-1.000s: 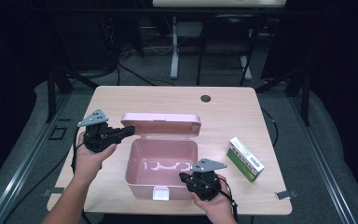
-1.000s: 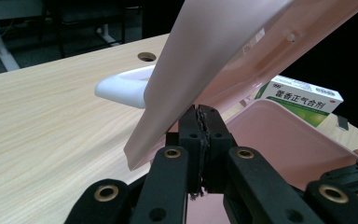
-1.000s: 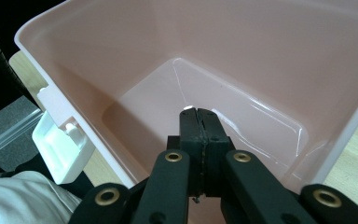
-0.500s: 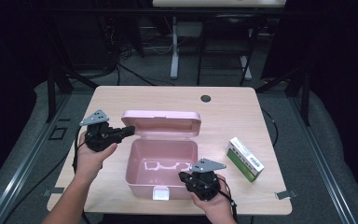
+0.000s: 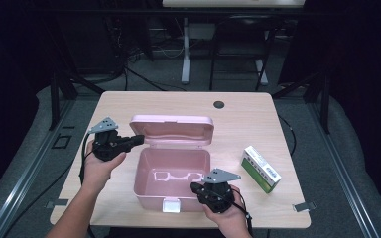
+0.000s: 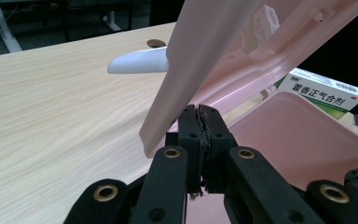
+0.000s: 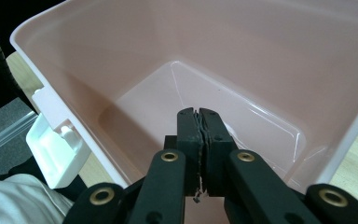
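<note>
Tools [image 5: 138, 139] [image 5: 194, 188] at box [image 5: 144, 163] rims

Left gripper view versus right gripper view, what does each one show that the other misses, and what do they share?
The left gripper view has the raised pink lid, the green and white medicine carton, the round hole in the tabletop and a wide stretch of wooden table. The right gripper view looks down into the empty pink box and catches its white front latch. Both share the box and a shut tool, left tool and right tool.
</note>
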Tool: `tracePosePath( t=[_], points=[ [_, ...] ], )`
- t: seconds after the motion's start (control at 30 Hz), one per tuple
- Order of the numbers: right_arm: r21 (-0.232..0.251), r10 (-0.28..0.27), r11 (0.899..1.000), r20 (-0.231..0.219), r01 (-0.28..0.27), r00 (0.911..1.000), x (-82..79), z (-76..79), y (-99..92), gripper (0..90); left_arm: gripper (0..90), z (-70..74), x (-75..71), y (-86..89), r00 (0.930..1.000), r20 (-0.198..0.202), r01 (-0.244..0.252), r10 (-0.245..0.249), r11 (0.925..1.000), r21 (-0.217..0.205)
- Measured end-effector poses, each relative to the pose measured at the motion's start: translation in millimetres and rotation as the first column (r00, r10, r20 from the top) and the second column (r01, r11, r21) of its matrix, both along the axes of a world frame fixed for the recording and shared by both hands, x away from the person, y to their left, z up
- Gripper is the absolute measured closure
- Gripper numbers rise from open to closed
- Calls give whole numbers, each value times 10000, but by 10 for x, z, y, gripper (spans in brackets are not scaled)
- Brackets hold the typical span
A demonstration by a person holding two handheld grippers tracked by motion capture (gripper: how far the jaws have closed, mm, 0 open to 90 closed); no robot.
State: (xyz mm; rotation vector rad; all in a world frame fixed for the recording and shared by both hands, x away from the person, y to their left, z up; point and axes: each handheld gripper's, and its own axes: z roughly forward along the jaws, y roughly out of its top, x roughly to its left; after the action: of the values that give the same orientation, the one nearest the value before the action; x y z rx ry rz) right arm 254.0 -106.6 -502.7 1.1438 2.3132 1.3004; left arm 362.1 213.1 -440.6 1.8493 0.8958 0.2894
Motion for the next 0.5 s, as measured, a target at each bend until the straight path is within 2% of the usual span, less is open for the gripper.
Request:
tracePosePath(
  t=[0.13,0.5],
  points=[
    [-3,8,10000,27,-8,10000,1,-2,-1,876,884,-38,19,0,9999,-54,-95,95,9999,-70],
    [13,9,10000,66,-9,10000,2,-5,-2,873,883,-108,72,11,9996,-216,-155,156,9999,74]
  ],
)
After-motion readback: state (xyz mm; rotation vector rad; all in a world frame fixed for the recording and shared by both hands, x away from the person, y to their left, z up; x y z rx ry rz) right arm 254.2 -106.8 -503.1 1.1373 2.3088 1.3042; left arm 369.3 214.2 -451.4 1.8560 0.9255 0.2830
